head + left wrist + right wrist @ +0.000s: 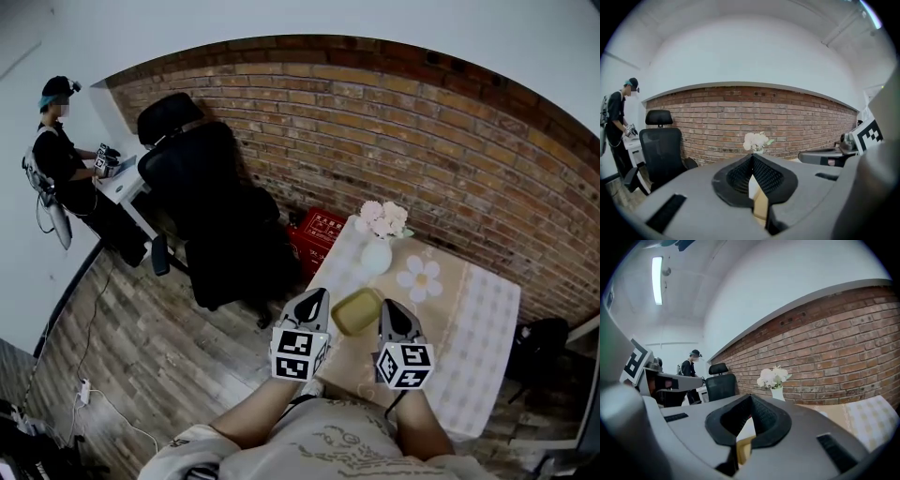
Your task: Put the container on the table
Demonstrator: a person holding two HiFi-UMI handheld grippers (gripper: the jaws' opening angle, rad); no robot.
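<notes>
At the bottom of the head view the wearer's forearms (258, 417) reach forward. Each carries a gripper, and the two sit side by side at lower centre. The left gripper (321, 294) has its jaws pressed together tip to tip, with nothing pinched at the tips. The right gripper (387, 306) looks the same in its own view, jaws closed to a point. Through the slit behind each pair of tips only a sliver of pale tan or yellow shows, and I cannot tell what it is.

The container (357, 311), a squat olive-yellow tub, sits right between the two grippers, level with their tips. It lies over the near left part of the table (487, 319) and looks to rest on the cloth. Whether either gripper touches its sides I cannot tell.

Further along the table a flower-shaped mat (420, 278) lies flat. At the far left corner stands a white vase (376, 255) of pale flowers (382, 217). Just beyond that corner a red crate (317, 236) sits on the wooden floor (150, 356). To its left is a black office chair (211, 206), set against the brick wall (422, 141). In the upper left of the frame a person (61, 159) stands at a white desk (122, 183).
</notes>
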